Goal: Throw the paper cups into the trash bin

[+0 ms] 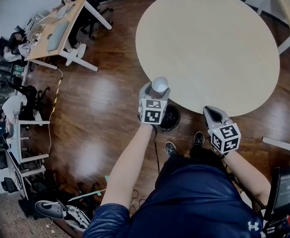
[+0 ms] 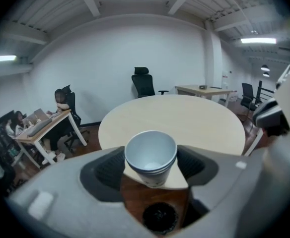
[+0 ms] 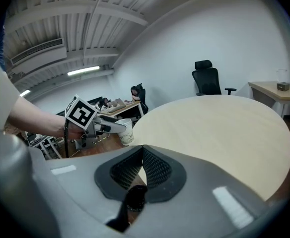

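Currently the nested white paper cups (image 2: 151,155) are pinched upright, mouth up, between the fingers (image 2: 108,168) of the left gripper (image 2: 151,168), with a ribbed pad pressed on each side of the cup wall. In the head view the left gripper (image 1: 157,92) is seen held in the air, with the paper cups (image 1: 160,85) carried at the near rim of the round pale surface (image 1: 209,43) and not set down on it. A black round trash bin (image 1: 171,119) is seen on the wooden floor (image 1: 100,108) just below the left fingers. In the left gripper view the trash bin (image 2: 160,216) is shown under the cups, between the two fingers. The right gripper (image 1: 213,114) is held well apart from the left one, near the same rim of the surface. In the right gripper view the right gripper (image 3: 142,152) is seen with its fingers (image 3: 157,170) pressed together at the tips and nothing pinched between them. Ahead of those fingers and to their left, the cups (image 3: 126,131) are seen held off the surface.
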